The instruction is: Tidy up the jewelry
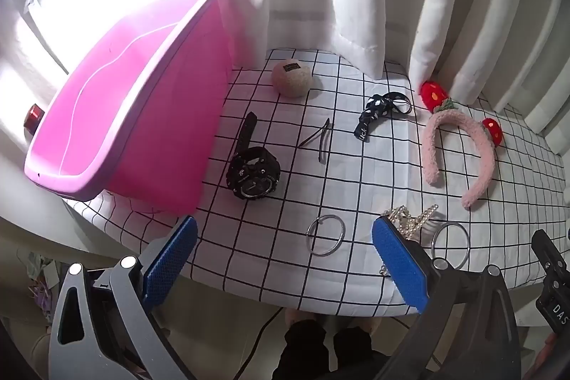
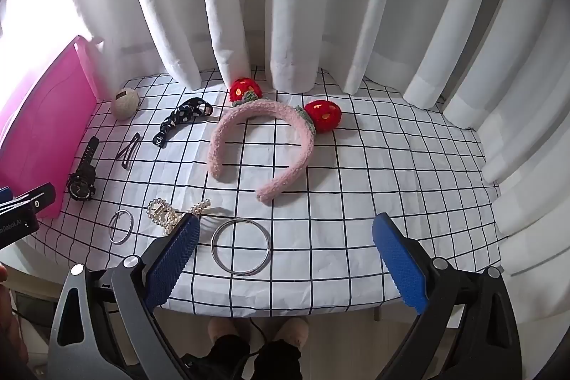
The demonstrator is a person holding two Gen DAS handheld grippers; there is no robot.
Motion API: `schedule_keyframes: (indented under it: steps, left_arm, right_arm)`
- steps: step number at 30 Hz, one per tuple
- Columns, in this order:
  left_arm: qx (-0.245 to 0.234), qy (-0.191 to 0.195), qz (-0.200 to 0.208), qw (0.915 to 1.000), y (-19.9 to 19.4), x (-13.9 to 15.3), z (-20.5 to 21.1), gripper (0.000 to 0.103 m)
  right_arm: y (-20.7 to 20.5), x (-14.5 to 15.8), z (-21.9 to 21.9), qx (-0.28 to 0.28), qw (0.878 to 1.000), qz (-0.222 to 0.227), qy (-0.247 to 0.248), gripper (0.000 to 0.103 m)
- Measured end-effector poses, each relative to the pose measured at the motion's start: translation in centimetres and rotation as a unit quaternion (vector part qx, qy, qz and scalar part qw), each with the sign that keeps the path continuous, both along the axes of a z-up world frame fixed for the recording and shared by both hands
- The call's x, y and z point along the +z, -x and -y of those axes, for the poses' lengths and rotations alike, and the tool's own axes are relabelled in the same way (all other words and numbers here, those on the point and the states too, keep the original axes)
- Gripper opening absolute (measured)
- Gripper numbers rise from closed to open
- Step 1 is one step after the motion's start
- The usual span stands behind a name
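On the checked cloth lie a black watch (image 1: pixel 253 171), a black hair clip (image 1: pixel 319 139), a black patterned band (image 1: pixel 377 114), a pink strawberry headband (image 1: pixel 459 152), a pearl piece (image 1: pixel 409 219) and two silver bangles (image 1: pixel 326 235) (image 1: pixel 450 244). A pink bin (image 1: pixel 117 102) stands at the left. My left gripper (image 1: pixel 285 259) is open and empty above the near edge, over the small bangle. My right gripper (image 2: pixel 285 259) is open and empty near the large bangle (image 2: pixel 241 245), with the headband (image 2: pixel 263 145), pearl piece (image 2: pixel 167 212) and watch (image 2: pixel 82 182) beyond.
A beige ball (image 1: pixel 291 77) sits at the back beside the bin. White curtains (image 2: pixel 285 6) hang behind the table. The table's front edge (image 2: pixel 285 312) is just under both grippers. The left gripper's body (image 2: pixel 21 212) shows at the left edge of the right wrist view.
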State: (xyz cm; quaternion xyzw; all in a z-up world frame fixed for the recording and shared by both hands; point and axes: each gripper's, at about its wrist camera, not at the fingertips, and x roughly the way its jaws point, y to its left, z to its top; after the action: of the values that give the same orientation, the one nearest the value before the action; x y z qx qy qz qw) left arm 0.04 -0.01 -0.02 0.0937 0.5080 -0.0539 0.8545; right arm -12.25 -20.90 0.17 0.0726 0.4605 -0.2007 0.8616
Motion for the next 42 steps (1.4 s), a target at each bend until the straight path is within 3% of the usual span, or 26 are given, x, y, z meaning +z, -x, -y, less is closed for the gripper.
schedule_keyframes:
  steps: [42]
  left_arm:
    - [-0.006,0.001,0.001,1.0,0.0,-0.6,0.9,0.097]
  right_arm:
    - [0.0,-0.3,1.1,0.002,1.0,0.001,-0.009,0.093]
